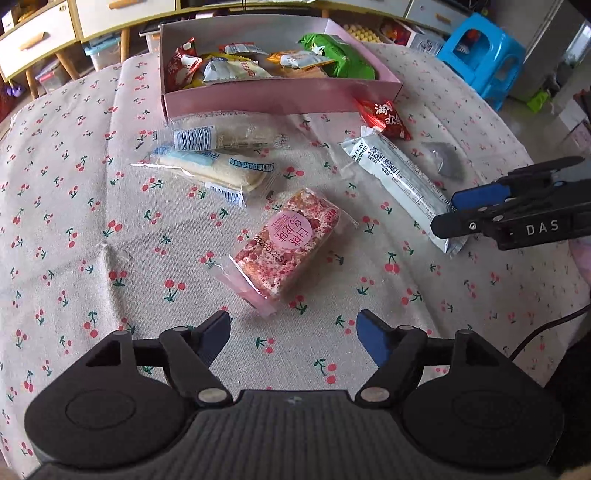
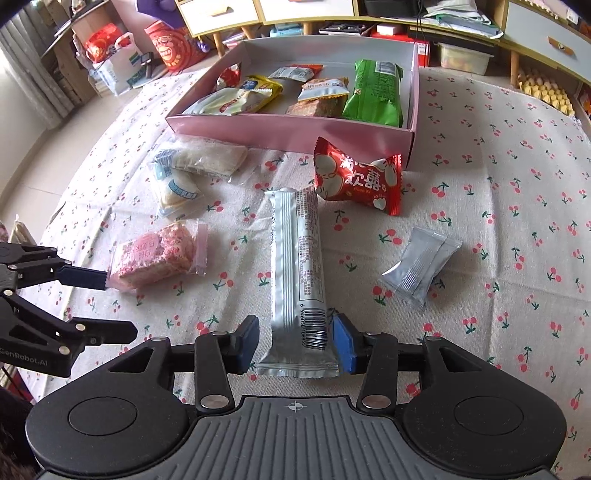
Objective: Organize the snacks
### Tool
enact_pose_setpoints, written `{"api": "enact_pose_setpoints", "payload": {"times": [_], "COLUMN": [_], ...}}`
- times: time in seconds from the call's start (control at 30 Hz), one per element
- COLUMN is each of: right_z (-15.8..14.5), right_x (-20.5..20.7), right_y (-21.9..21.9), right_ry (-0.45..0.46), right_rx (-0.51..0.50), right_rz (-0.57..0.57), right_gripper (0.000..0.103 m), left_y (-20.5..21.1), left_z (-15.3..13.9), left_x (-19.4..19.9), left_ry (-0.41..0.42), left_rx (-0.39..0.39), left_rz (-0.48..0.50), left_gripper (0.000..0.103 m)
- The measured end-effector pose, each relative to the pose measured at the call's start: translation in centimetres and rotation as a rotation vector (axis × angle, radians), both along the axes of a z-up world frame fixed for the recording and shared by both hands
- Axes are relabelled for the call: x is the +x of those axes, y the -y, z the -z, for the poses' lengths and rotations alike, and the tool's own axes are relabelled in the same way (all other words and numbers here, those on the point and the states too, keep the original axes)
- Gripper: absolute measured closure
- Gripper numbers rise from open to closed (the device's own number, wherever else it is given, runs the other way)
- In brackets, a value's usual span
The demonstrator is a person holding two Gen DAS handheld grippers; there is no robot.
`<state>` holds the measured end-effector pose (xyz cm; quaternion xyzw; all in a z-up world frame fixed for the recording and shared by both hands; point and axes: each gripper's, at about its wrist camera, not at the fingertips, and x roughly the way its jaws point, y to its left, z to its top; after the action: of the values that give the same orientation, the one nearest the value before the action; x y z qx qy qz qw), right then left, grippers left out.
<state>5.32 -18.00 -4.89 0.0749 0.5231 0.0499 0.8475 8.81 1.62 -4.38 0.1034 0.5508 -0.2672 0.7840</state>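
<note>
A pink box [image 1: 280, 96] [image 2: 288, 130] holding several snacks stands at the back of the table. Loose snacks lie in front of it: a pink nougat bar [image 1: 288, 243] [image 2: 155, 258], a long silver bar [image 1: 399, 184] [image 2: 297, 273], a red packet [image 1: 384, 118] [image 2: 356, 181], a small grey sachet [image 1: 443, 158] [image 2: 421, 266] and two clear-wrapped white cakes [image 1: 214, 158] [image 2: 192, 173]. My left gripper [image 1: 293, 336] [image 2: 118, 306] is open, just short of the nougat bar. My right gripper [image 2: 295, 343] [image 1: 447, 212] is open, its fingers on either side of the silver bar's near end.
The table wears a cherry-print cloth [image 1: 92, 236] [image 2: 498, 206]. A blue plastic stool [image 1: 484, 55] stands beyond the table on the right. Drawers and shelves [image 2: 332, 14] line the back, with bags [image 2: 122, 62] on the floor at left.
</note>
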Motion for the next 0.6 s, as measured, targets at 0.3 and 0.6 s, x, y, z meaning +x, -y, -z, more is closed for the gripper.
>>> {"api": "enact_pose_setpoints", "payload": {"times": [0.3, 0.6], "right_z": [0.9, 2.3], "right_x": [0.3, 0.5], "right_y": [-1.1, -2.1], "right_ry": [0.034, 0.073], "right_rx": [-0.063, -0.141], "right_rz": [-0.036, -0.067], "right_gripper": [0.037, 0.037], "left_y": [1.5, 2.2], "left_z": [0.7, 1.3], "left_x": [-0.9, -0.1], "left_ry": [0.262, 0.27], "left_rx": [0.109, 0.066], "left_rz": [0.23, 0.237], "left_gripper": [0.022, 0.025]}}
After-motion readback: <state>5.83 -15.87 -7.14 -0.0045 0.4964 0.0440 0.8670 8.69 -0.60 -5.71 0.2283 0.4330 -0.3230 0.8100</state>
